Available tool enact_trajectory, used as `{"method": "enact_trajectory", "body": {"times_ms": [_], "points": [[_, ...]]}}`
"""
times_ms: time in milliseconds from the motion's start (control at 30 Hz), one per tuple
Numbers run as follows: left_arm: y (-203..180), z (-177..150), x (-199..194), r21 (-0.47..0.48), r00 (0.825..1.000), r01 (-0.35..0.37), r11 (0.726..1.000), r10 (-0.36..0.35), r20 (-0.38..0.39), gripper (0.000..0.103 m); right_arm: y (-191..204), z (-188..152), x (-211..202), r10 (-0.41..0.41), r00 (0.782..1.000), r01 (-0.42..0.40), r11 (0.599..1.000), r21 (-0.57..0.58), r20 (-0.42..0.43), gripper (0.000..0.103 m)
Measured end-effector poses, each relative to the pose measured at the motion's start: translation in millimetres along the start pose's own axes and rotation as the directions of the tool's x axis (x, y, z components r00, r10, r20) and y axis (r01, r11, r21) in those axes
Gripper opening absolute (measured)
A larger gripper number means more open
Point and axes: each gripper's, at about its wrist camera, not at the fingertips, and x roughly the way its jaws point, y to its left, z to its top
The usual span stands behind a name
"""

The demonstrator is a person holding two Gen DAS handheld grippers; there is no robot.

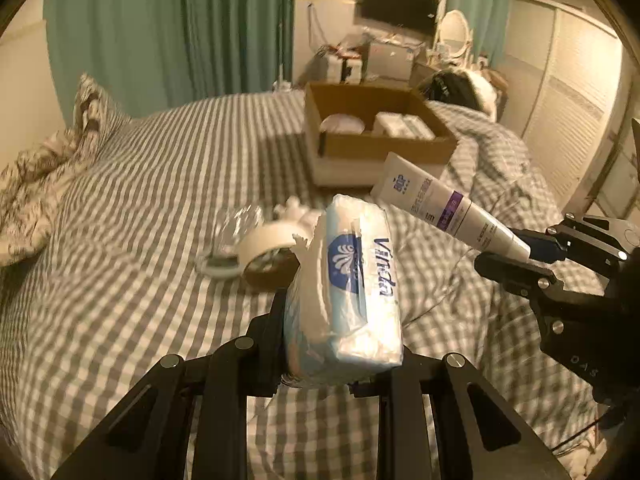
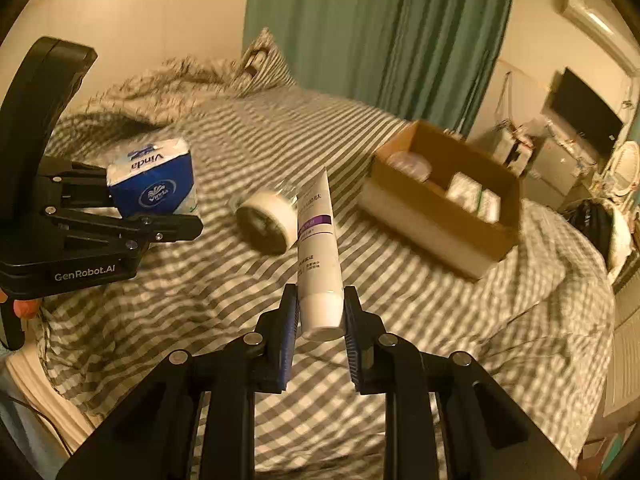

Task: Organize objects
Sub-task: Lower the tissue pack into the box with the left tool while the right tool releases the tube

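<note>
Above the checked bedspread [image 2: 400,360], the left gripper [image 1: 340,320] clamps a Vinda tissue pack [image 1: 352,276] and the right gripper [image 2: 320,312] pinches the capped end of a white tube [image 2: 318,240], both held off the bed. Beneath them a tape roll [image 2: 266,220] lies on the grey-and-white cover beside a clear, blurred item. Farther back an open cardboard box [image 2: 436,216] sits on the bed with white items inside. Teal curtains [image 1: 168,28] hang behind, a dark screen [image 1: 396,4] is on the wall above a cluttered desk, and rumpled bedding [image 1: 36,172] lies at the bed's far end.
</note>
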Motion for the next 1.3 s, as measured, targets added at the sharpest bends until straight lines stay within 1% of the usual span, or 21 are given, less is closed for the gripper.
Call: {"method": "enact_trajectory", "body": {"times_ms": [200, 333, 433, 567, 667, 800, 933, 1033, 1100, 1200, 1300], "points": [[-15.5, 41.9, -15.5, 0.042, 0.999, 0.025, 0.999, -0.027, 0.040, 0.023, -31.9, 21.6, -31.5, -0.043, 0.996, 0.040, 0.998, 0.043, 0.080, 0.021], [-26.5, 79.4, -20.5, 0.067, 0.996, 0.047, 0.997, -0.051, 0.074, 0.023, -57.4, 42.0, -45.3, -0.070, 0.990, 0.061, 0.996, 0.070, 0.126, 0.021], [-31.1, 109.9, -16.1, 0.076, 0.994, 0.046, 0.996, -0.053, 0.100, 0.023, -79.8, 59.3, -51.5, -0.099, 0.983, 0.086, 0.992, 0.089, 0.155, 0.021], [-37.6, 150.9, 3.4, 0.085, 0.992, 0.032, 0.996, -0.042, 0.117, 0.023, -112.5, 81.5, -44.5, -0.130, 0.978, 0.113, 0.988, 0.107, 0.162, 0.021], [-38.6, 180.1, 27.9, 0.082, 0.993, 0.036, 0.996, -0.045, 0.112, 0.023, -134.7, 97.6, -31.8, -0.145, 0.977, 0.131, 0.987, 0.096, 0.157, 0.021], [-36.7, 215.3, 68.6, 0.066, 0.995, 0.028, 0.997, -0.034, 0.090, 0.023, -164.0, 121.7, -8.4, -0.161, 0.977, 0.157, 0.987, 0.037, 0.142, 0.021], [-41.1, 237.2, 114.2, 0.080, 0.998, 0.012, 0.997, -0.017, 0.056, 0.023, -190.0, 137.6, 32.8, -0.119, 0.988, 0.121, 0.992, -0.019, 0.100, 0.021], [-45.4, 243.8, 150.5, 0.087, 1.000, 0.018, 0.996, -0.020, 0.017, 0.023, -193.7, 138.7, 66.7, -0.102, 0.992, 0.110, 0.988, -0.111, 0.081, 0.021], [-47.3, 245.7, 176.4, 0.100, 1.000, 0.016, 0.995, -0.014, -0.014, 0.023, -199.7, 137.5, 88.7, -0.096, 0.994, 0.103, 0.985, -0.137, 0.057, 0.021], [-49.6, 242.3, 205.4, 0.109, 0.999, 0.009, 0.994, -0.004, -0.053, 0.023, -211.4, 130.6, 114.9, -0.080, 0.996, 0.084, 0.986, -0.144, 0.028, 0.021], [-48.0, 238.7, 229.9, 0.095, 0.996, 0.013, 0.995, -0.005, -0.090, 0.023, -225.4, 122.0, 137.8, -0.067, 0.998, 0.067, 0.989, -0.131, 0.004, 0.021]]}}
